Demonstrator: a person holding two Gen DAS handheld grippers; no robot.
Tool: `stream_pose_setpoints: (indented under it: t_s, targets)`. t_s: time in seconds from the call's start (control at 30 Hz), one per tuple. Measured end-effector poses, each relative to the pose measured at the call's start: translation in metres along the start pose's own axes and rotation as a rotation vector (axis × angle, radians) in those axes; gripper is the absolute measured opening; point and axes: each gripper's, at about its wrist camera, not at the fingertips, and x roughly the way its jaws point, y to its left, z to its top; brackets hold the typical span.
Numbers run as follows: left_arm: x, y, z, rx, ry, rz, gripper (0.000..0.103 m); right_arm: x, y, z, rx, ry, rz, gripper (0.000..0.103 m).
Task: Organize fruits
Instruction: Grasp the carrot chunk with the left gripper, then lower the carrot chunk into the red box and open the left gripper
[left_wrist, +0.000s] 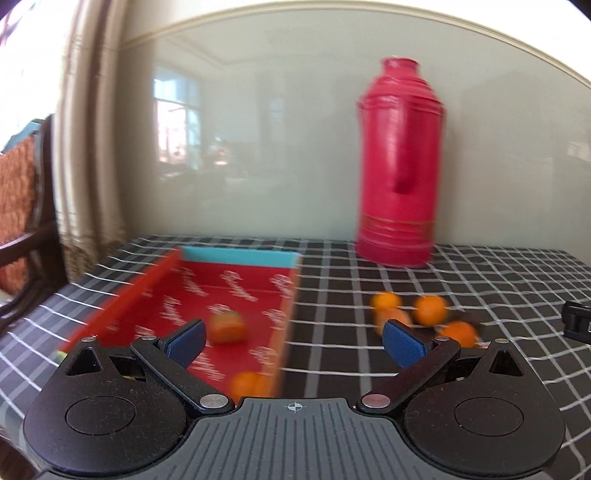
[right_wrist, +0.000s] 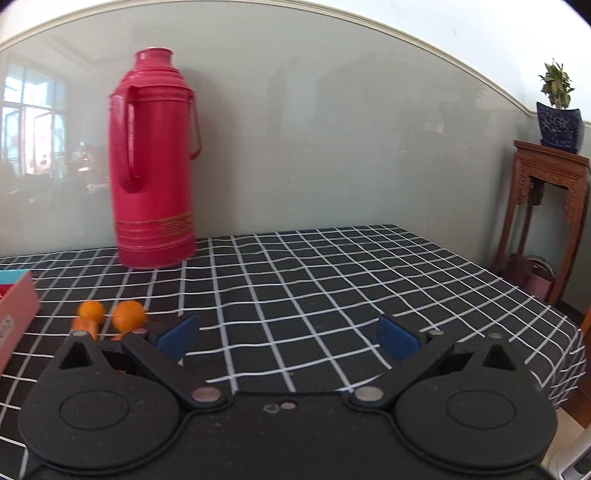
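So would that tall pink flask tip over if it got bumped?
Possibly. The flask stands tall on a fairly narrow base, so a push near its top could topple it. Its shiny wall looks slippery. Its weight is unclear; the contents are hidden.

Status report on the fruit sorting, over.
Left claw open, empty. Right claw open, empty. Some oranges in red box, several more oranges loose on checked cloth. Red thermos stands behind them, not blocking.

Right half of the bench (right_wrist: 369, 280) lies bare, open to passage up to the wall. At the back the red flask (right_wrist: 153, 166) stands upright; loose oranges (right_wrist: 128, 315) cluster between it and the open red box (left_wrist: 236, 291), whose walls bound the left side.
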Motion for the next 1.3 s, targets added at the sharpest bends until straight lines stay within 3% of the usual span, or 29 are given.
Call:
stream_pose_setpoints:
  t_s: [0.2, 0.47, 1.03, 1.17, 1.3]
  targets:
    - [0.004, -0.044, -0.009, 0.035, 0.035, -0.074, 0.101, 0.004, -0.024, -0.003, 0.024, 0.022, -0.041, 0.097]
    - [0.013, -0.091, -0.019, 0.075, 0.085, -0.119, 0.099, 0.004, -0.050, -0.005, 0.065, 0.025, -0.052, 0.097]
    - [0.039, -0.144, -0.026, 0.072, 0.164, -0.190, 0.063, 0.002, -0.073, -0.005, 0.110, 0.025, -0.037, 0.097]
    - [0.047, -0.150, -0.028, 0.064, 0.190, -0.196, 0.040, 0.003, -0.075, -0.007, 0.101, 0.031, -0.040, 0.097]
    - [0.049, -0.151, -0.030, 0.052, 0.189, -0.187, 0.028, 0.005, -0.077, -0.008, 0.102, 0.036, -0.047, 0.097]
